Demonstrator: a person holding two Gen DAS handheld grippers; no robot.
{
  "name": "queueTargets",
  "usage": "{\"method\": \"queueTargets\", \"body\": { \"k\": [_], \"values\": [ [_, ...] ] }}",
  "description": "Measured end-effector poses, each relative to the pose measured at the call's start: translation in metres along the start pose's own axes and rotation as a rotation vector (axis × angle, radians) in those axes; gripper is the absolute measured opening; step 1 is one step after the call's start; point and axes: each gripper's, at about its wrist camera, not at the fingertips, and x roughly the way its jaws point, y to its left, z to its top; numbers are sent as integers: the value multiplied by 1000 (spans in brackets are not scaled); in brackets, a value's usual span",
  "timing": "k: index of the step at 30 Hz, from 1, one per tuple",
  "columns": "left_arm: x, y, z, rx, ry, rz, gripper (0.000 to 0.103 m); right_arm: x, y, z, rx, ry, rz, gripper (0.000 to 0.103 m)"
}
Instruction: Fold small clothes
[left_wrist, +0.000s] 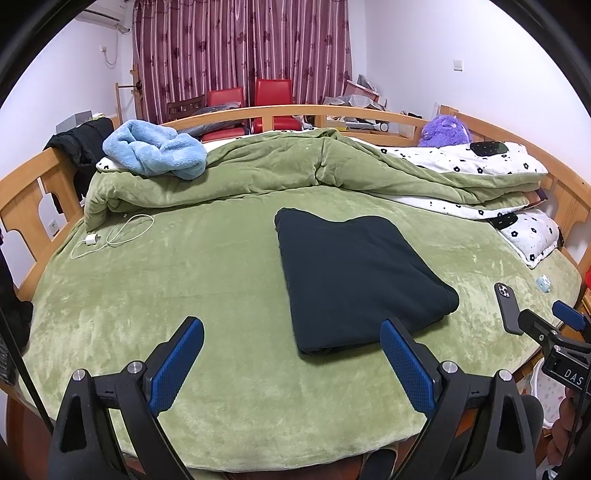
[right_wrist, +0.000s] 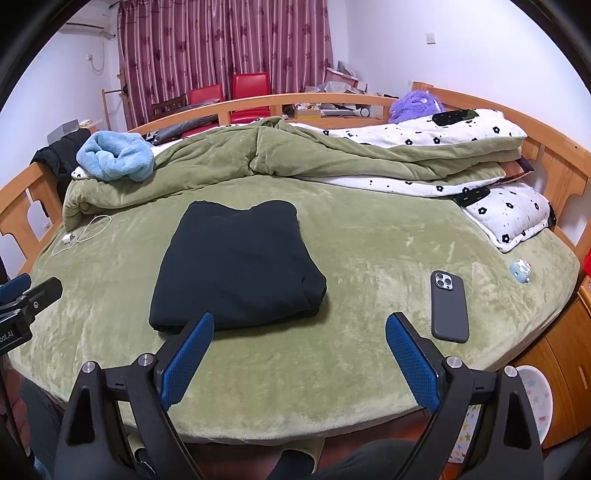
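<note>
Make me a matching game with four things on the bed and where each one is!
Things:
1. dark folded garment
2. phone
3. blue fluffy blanket
4. white charger and cable

Places:
A. on top of the bunched green quilt, far left
B. middle of the green bed cover, in front of both open grippers
C. flat on the cover, to the right of the garment
D. on the cover at the left, just below the quilt's edge

Pairs: 1-B, 2-C, 3-A, 4-D
</note>
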Motion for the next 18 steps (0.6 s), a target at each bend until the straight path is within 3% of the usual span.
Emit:
{"method": "queueTargets", "body": {
  "k": [18],
  "values": [
    [-3,4,0,0,3,-5,97,-1,2,-1,0,2,-4,93]
  ]
}}
